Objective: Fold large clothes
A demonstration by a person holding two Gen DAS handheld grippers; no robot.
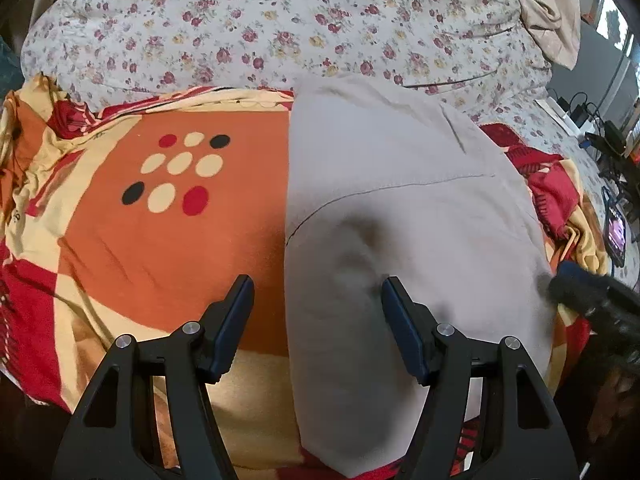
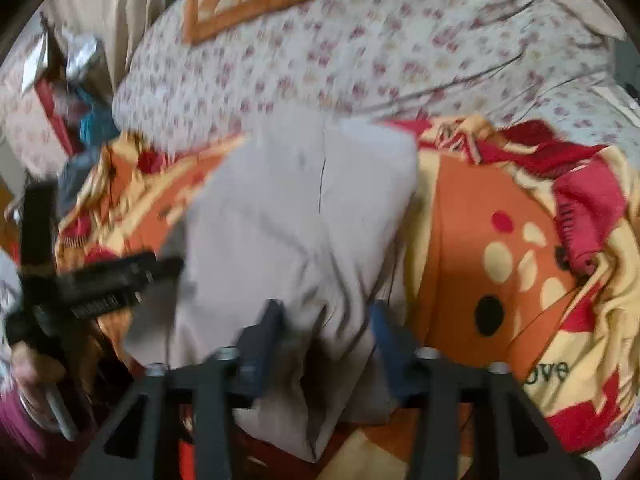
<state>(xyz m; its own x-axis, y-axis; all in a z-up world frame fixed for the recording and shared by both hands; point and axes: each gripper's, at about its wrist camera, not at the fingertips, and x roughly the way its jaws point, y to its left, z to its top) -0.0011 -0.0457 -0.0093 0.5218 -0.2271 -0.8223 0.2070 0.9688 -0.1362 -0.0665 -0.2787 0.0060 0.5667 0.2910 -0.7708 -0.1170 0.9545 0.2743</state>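
While the beige garment [image 1: 400,220] lies folded on the orange blanket [image 1: 180,220], left tool [image 1: 318,290] agape (empty), right tool [image 2: 326,314] spread.

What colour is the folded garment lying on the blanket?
Plain pale beige-grey garment, no pattern; clearest in the left wrist view.

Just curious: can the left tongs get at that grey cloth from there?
Probably yes. The left tongs stand open just over the grey cloth, straddling its edge, with nothing between them.

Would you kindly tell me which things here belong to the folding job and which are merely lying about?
Job:
beige garment
left tool
right tool

Lying about:
orange patterned blanket
floral bedsheet
cream cloth
cables
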